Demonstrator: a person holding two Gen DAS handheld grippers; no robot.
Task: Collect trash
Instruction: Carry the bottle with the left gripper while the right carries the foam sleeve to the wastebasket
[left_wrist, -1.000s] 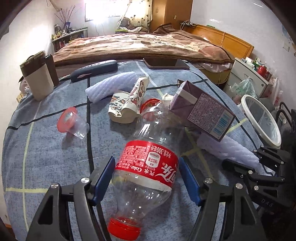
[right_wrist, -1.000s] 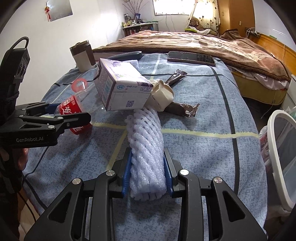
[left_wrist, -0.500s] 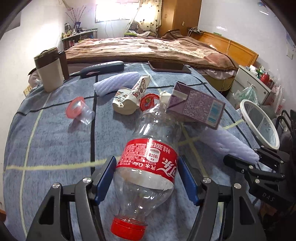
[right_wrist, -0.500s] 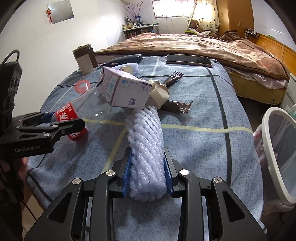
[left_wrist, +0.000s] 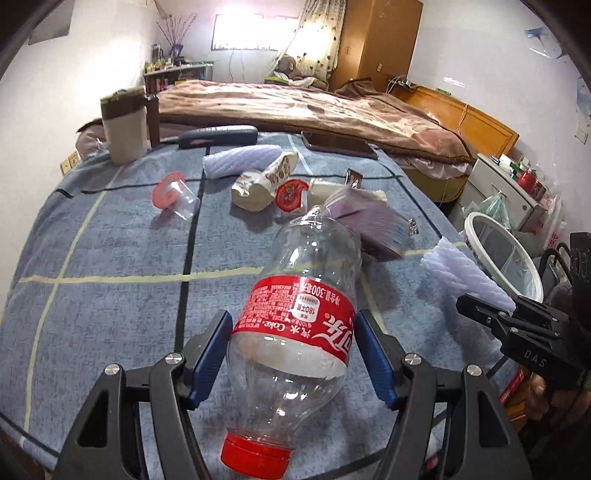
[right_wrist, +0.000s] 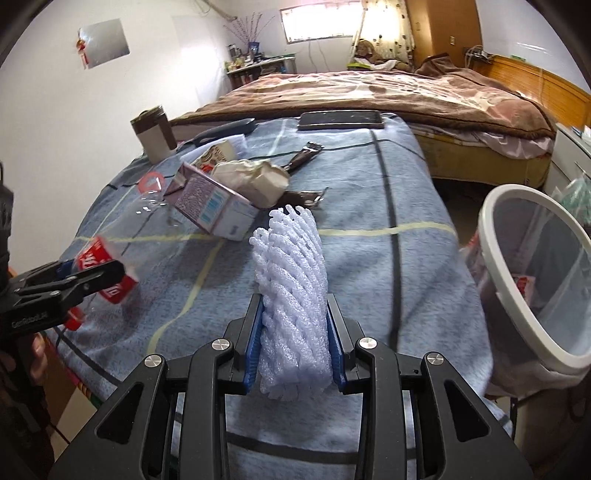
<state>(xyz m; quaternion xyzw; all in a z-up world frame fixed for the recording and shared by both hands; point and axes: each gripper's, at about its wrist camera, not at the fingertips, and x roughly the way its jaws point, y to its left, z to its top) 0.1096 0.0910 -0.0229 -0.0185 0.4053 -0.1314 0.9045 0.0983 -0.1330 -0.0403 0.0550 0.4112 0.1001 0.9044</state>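
bin (right_wrist: 491, 236) position governs the coming move: the white-rimmed bin stands off the right edge of the bench (right_wrist: 369, 258), so your right gripper (right_wrist: 295, 339) is the nearer one. its fingers (right_wrist: 255, 343) are clenched on the foam sleeve (right_wrist: 291, 280), which is clear of the cloth, its long axis running straight out from the grip. your left gripper (left_wrist: 293, 354) grasps the plastic bottle (left_wrist: 299, 325) across the red label, cap toward the camera, base pointing away; it must cross the bench to reach the bin.

contents of the bin: something with a red label shows through the mesh wall; nothing more can be made out.

remaining on the bench: milk carton (right_wrist: 210, 206), crumpled paper cup (left_wrist: 262, 181), clear plastic cup (left_wrist: 177, 195), second foam sleeve (left_wrist: 243, 160).
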